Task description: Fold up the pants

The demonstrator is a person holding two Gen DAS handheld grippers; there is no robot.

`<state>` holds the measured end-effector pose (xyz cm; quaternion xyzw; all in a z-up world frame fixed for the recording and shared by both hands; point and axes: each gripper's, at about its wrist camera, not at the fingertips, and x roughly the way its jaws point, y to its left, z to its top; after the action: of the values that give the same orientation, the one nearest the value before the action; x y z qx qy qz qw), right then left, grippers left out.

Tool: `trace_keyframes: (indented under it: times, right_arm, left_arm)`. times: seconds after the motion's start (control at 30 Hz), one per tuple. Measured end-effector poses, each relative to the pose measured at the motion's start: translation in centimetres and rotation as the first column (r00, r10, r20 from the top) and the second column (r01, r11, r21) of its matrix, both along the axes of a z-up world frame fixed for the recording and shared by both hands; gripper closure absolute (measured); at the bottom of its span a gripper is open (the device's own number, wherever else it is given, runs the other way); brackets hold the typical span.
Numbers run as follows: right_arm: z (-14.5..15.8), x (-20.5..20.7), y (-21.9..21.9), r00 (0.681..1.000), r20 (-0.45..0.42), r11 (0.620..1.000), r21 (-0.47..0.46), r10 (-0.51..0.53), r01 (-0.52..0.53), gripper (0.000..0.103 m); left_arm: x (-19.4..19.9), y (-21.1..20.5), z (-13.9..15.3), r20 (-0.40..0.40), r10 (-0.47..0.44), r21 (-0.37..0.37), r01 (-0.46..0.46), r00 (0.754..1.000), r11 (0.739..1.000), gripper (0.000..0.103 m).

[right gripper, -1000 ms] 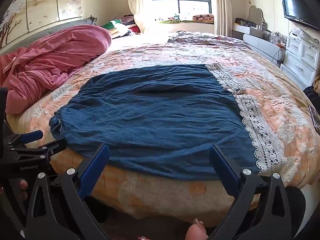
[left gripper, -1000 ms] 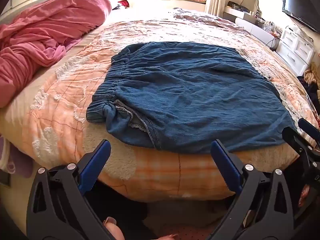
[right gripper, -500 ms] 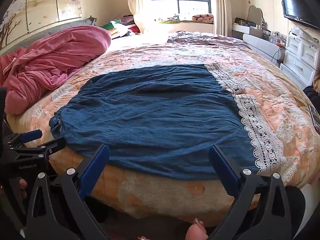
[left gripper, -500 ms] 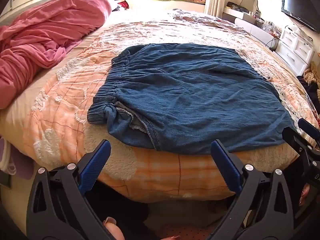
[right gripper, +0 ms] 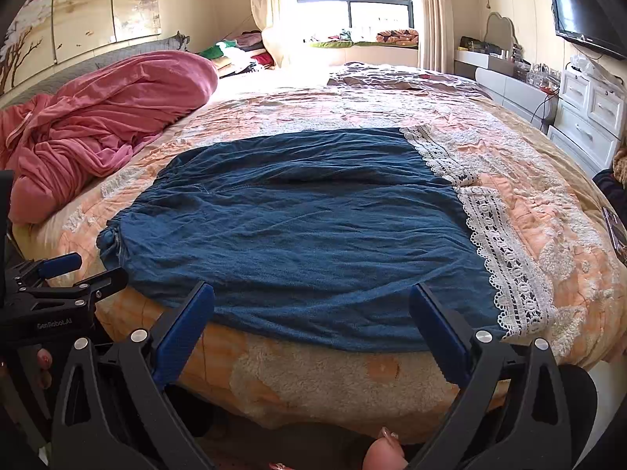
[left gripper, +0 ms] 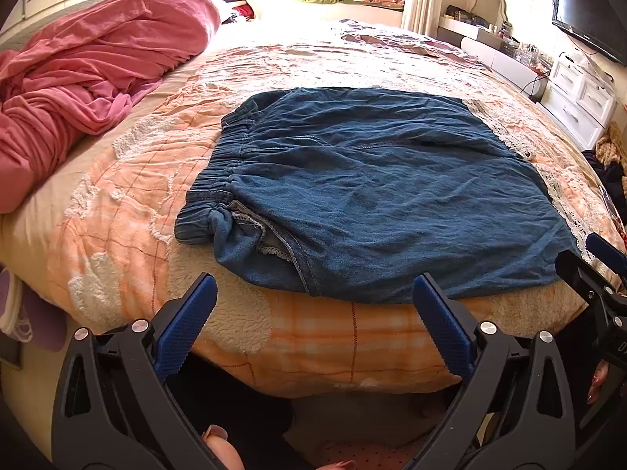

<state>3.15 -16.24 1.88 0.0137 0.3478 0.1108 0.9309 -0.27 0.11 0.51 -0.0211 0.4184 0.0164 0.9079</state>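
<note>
The bed [left gripper: 129,211] fills nearly all I can see, covered in a peach and orange quilt with white fleecy patches, its near edge curving just beyond my fingers. On the left side of the bed a pink blanket [left gripper: 78,74] lies heaped and rumpled, well apart from the pants. The pants [left gripper: 372,196] are blue denim, spread flat across the near middle of the bed with their lower border lying right along the near edge. Their gathered elastic waistband [left gripper: 219,180] faces the left side, and at the near left corner of the garment the cloth is bunched and turned back so a paler inner seam shows. A strip of white lace [right gripper: 505,258] runs along the right side of the pants, touching them.

My left gripper [left gripper: 313,325] hovers off the near edge of the bed, in front of the bunched waistband corner, its blue-padded jaws spread wide apart with nothing between them. My right gripper [right gripper: 311,333] hangs likewise off the near edge, further toward the lace side, jaws wide apart and empty. Neither one touches the denim. A fingertip [right gripper: 382,454] of my hand shows at the bottom of the right view.
</note>
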Motion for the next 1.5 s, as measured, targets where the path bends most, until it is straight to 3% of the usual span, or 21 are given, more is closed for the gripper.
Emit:
trace_keyframes:
  times: [1.5]
  right_arm:
    - [0.11, -0.22, -0.37, 1.000, 0.006, 1.000, -0.001, -0.017, 0.017, 0.004]
  left_arm:
    - [-0.21, -0.57, 0.10, 0.001, -0.010, 0.017, 0.010, 1.000, 1.000, 0.009]
